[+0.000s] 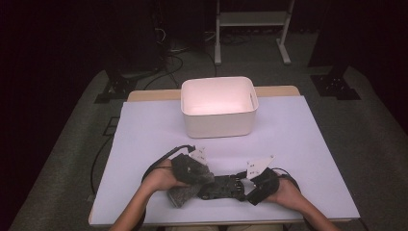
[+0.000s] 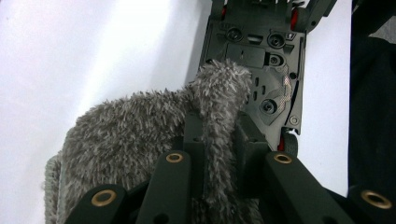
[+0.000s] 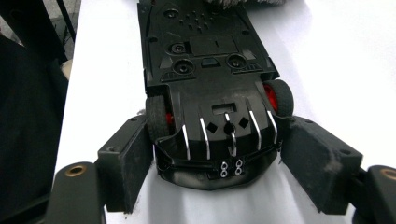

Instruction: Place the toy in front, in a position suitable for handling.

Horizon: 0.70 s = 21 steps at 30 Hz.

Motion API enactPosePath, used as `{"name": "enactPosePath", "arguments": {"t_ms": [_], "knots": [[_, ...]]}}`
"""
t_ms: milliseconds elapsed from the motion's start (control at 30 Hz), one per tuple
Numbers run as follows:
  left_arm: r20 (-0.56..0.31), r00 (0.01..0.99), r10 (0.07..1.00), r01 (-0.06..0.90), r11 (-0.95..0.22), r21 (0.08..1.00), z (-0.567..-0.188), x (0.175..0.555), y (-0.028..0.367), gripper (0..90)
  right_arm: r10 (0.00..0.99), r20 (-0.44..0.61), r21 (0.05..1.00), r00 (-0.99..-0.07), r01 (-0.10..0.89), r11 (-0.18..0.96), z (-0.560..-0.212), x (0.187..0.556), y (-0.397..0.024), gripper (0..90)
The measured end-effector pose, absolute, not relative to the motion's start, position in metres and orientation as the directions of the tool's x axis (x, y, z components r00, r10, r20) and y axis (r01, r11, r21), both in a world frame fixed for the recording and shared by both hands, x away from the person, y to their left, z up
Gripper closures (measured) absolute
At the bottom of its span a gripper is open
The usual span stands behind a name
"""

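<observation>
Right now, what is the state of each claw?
Left claw: closed on the grey fuzzy cloth.
Right claw: holding the upside-down black toy car by its end.

One toy car lies belly-up near the table's front edge, and one grey fluffy cloth is draped against its end. One white bin stands near the back edge. Two grippers (one per hand) complete the count: left gripper, right gripper.
</observation>
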State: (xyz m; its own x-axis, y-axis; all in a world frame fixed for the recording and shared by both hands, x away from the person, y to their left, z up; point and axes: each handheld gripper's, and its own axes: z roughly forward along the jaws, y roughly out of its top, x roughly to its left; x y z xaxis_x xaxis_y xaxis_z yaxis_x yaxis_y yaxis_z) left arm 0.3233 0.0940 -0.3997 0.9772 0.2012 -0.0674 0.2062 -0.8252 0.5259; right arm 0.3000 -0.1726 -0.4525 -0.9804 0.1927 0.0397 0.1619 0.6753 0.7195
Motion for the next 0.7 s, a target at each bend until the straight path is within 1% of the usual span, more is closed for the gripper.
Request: {"name": "enactPosePath", "arguments": {"t_ms": [100,133,200,333,400,433,500,633,667,700], "knots": [[-0.067,0.976,0.205,0.21,-0.827,0.522,-0.401,0.324,0.093,78.3,0.187,0.092,0.728,-0.978,0.194,0.657,-0.452,0.305,-0.175,24.9],[-0.065,0.977,0.204,0.208,-0.828,0.522,-0.402,0.324,0.092,78.3,0.187,0.092,0.728,-0.978,0.194,0.657,-0.452,0.305,-0.175,24.9],[-0.069,0.978,0.198,0.205,-0.831,0.517,-0.403,0.326,0.09,78.2,0.187,0.134,0.725,-0.973,0.225,0.651,-0.45,0.31,-0.175,24.0],[-0.07,0.979,0.19,0.199,-0.83,0.521,-0.403,0.326,0.085,78.0,0.18,0.164,0.724,-0.97,0.242,0.646,-0.452,0.315,-0.172,22.4],[-0.066,0.981,0.181,0.189,-0.833,0.52,-0.402,0.326,0.082,78.0,0.182,0.16,0.724,-0.97,0.24,0.647,-0.453,0.314,-0.171,22.2],[-0.065,0.983,0.175,0.183,-0.835,0.519,-0.402,0.325,0.08,78.0,0.177,0.136,0.726,-0.975,0.22,0.651,-0.452,0.311,-0.171,22.9],[-0.066,0.984,0.167,0.176,-0.835,0.522,-0.401,0.324,0.077,77.8,0.175,0.123,0.728,-0.977,0.208,0.653,-0.451,0.307,-0.173,23.8],[-0.059,0.988,0.14,0.15,-0.841,0.519,-0.398,0.319,0.069,77.2,0.174,0.125,0.725,-0.977,0.21,0.657,-0.451,0.302,-0.175,24.2],[-0.063,0.992,0.11,0.127,-0.843,0.522,-0.397,0.314,0.061,77.2,0.175,0.121,0.721,-0.977,0.207,0.661,-0.452,0.3,-0.175,24.0],[-0.063,0.992,0.11,0.127,-0.843,0.522,-0.397,0.314,0.061,77.3,0.175,0.121,0.721,-0.977,0.207,0.661,-0.452,0.3,-0.175,24.0]]}}
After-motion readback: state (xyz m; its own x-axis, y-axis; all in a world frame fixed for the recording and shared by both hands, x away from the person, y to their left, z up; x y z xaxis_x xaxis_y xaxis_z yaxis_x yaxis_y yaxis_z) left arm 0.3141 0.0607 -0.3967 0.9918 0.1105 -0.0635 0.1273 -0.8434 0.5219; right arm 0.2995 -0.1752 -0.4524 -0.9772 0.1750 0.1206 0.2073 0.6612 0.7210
